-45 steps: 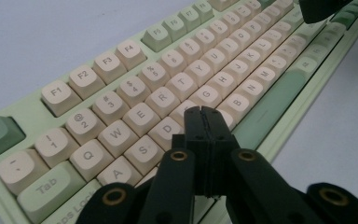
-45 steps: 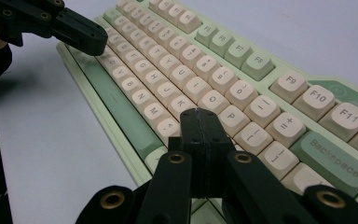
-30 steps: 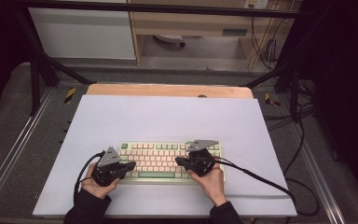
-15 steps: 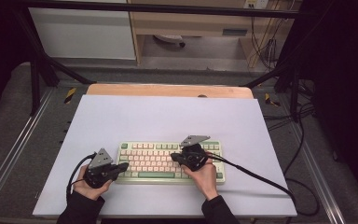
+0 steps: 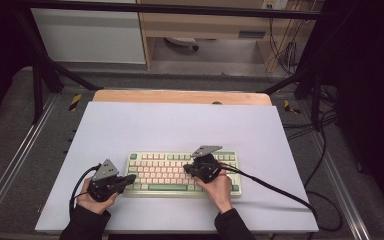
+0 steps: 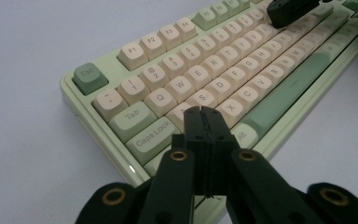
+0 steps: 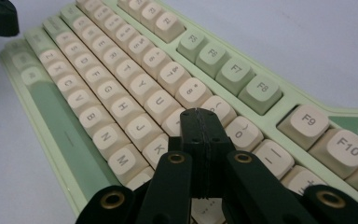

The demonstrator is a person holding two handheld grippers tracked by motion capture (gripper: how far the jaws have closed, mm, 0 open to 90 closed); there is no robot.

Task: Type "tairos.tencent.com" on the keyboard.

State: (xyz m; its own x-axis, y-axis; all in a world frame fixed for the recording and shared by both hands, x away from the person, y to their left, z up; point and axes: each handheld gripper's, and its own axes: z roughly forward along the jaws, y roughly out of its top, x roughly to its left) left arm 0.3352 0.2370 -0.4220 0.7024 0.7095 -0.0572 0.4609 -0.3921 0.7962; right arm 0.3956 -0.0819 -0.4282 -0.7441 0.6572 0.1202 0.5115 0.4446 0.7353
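On a pale mat [image 5: 180, 125], green keyboard [image 5: 165, 172], both grippers closed, dim workshop behind.

Pretty sure I'm in a lab test rig here: black metal frame [image 5: 45, 75] around the table [image 5: 180, 120], aluminium rails [image 5: 10, 165] along both sides, hazard tape [image 5: 75, 101] on the corners, loose cables [image 5: 280, 47] dangling behind, grey carpet floor [image 5: 10, 100].
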